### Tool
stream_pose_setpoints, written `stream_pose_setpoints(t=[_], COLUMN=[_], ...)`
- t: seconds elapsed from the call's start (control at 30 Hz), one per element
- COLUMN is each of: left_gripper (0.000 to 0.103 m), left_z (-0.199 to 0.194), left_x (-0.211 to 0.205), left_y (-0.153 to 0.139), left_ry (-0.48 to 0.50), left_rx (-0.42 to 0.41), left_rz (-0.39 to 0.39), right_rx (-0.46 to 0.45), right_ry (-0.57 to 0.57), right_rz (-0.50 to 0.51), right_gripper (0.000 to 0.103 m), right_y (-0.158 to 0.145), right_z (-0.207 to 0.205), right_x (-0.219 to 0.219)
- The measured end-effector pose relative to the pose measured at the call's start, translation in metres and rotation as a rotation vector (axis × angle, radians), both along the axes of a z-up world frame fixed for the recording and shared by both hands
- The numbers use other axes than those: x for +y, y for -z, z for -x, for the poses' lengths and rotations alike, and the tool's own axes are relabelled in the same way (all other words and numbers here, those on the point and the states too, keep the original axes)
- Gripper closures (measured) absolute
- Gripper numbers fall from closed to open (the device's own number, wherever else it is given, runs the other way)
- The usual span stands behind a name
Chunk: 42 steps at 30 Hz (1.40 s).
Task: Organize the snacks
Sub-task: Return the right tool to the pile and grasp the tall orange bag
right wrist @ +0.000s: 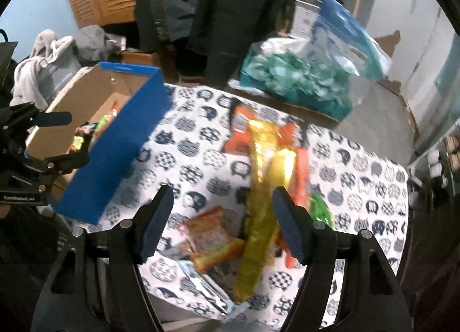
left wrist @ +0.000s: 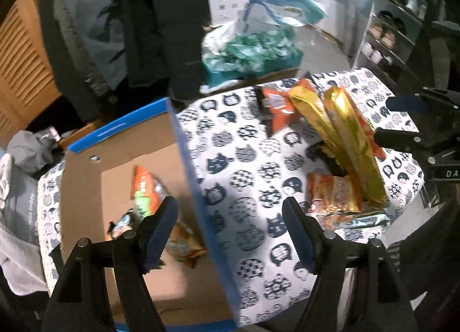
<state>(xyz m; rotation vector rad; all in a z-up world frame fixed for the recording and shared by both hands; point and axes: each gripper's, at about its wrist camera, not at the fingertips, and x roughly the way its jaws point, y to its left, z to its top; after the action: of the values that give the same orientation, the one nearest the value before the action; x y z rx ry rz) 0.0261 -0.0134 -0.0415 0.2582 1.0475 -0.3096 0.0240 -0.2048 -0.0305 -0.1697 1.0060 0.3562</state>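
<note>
The table [left wrist: 253, 177] with its cat-print cloth takes up most of the room in front of me, and on its left side sits the blue-walled cardboard box [left wrist: 184, 142], already holding a few snack packets [left wrist: 143, 188]. Over on the right end of the cloth lies the loose pile of snacks [right wrist: 230, 231] waiting to be sorted: orange packets, a silvery one, a green one, and across them the long gold packet [right wrist: 258, 211].

That gold packet is what the next move seems to turn on. It lies directly ahead of the right gripper [right wrist: 222, 224], between its two fingers, with its long axis running away from the gripper, roughly in line with the fingers rather than across them. The jaws are spread wide and touch nothing, so I judge a close would catch it across its narrow width. The box lies to the gripper's left, across open cloth.

The left gripper [left wrist: 230, 234] hangs over the box's near wall, also spread wide and empty, well apart from the pile; the right hand is plainly the nearer one.

As for writing, the packets are too blurred to read any brand. The left gripper's body, seen from the right camera, carries small white lettering that looks like "GenRobot.AI", though it is faint
</note>
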Motion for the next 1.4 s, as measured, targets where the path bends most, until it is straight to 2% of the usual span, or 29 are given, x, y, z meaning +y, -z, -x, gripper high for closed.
stream_pose_setpoints(t=[0.33,0.6,1.0,1.3,1.4], left_gripper=[0.026,0.026,0.026,0.026,0.026], left_z=[-0.006,-0.026,-0.060,-0.073,-0.073], left_x=[-0.048,-0.071,-0.088,-0.094,-0.094], left_y=[0.011,0.034,0.072,0.088,0.092], left_ry=[0.075,0.092,0.109,0.118,0.121], left_rx=[0.022,0.052,0.093,0.125,0.138], left_rz=[-0.038,-0.071,-0.102,-0.097,-0.086], right_rx=[0.030,0.082,0.105,0.130,0.143], right_ry=[0.093,0.167,0.139,0.110,0.094], right_rz=[-0.032,-0.060,-0.052,-0.032,-0.016], right_gripper=[0.032,0.032,0.032,0.050,0.061], right_y=[0.021,0.049,0.085,0.107,0.114], right_z=[0.004,-0.006,-0.029,-0.045,-0.049], right_x=[-0.063,-0.102,-0.105,-0.094,-0.088])
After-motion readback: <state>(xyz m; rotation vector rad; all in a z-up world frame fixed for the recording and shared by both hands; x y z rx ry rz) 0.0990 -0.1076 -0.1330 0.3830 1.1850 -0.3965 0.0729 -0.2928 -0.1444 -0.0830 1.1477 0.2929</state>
